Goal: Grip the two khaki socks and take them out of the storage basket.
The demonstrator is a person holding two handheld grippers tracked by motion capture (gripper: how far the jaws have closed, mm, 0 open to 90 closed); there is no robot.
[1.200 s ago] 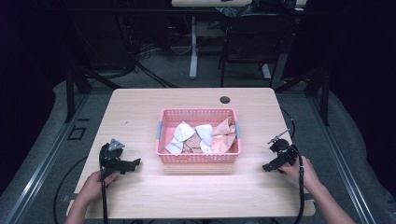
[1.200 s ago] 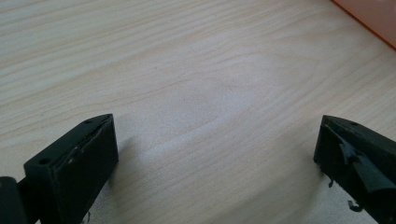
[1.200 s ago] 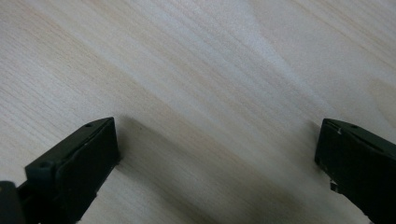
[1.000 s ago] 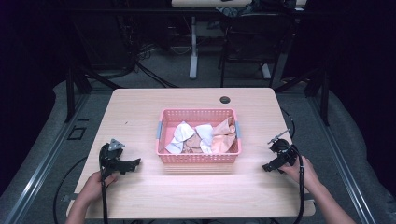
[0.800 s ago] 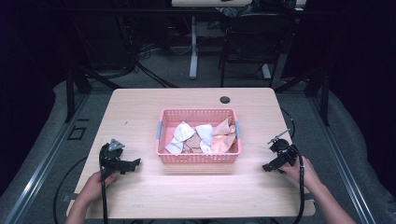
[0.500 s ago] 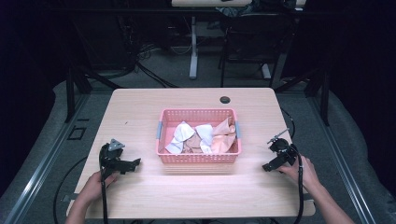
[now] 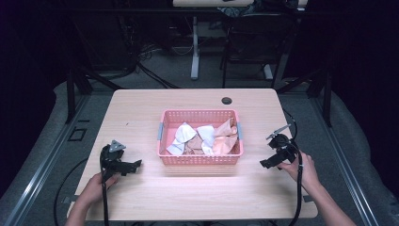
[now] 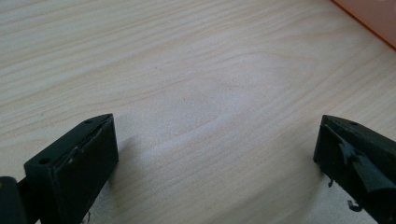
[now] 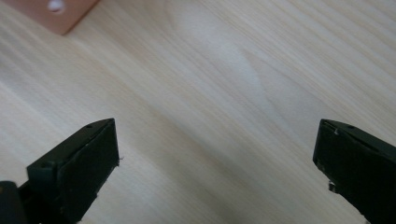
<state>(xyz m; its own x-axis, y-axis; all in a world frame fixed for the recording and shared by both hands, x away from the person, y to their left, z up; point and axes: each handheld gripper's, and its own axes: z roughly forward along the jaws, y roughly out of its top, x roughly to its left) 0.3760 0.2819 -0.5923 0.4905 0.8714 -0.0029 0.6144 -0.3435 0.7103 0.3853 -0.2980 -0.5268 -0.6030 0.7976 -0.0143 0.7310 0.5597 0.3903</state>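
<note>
A pink plastic basket (image 7: 200,160) stands in the middle of the wooden table (image 7: 141,113). Inside it lie crumpled cloths, white ones (image 7: 181,138) on the left and a peach one (image 7: 225,139) on the right. My left gripper (image 7: 135,165) rests low over the table to the left of the basket, its jaws wide apart with bare wood between them (image 8: 215,154). My right gripper (image 7: 264,164) sits to the right of the basket, also open over bare wood (image 9: 215,154). A corner of the basket (image 9: 51,14) shows at the top left of the right gripper view.
A small black round grommet (image 7: 227,100) sits near the table's far edge. Black cables (image 7: 297,197) trail from both grippers off the near edge. Dark floor, table legs and cables lie beyond the table.
The right gripper has shifted very slightly; the left gripper and the basket have stayed still.
</note>
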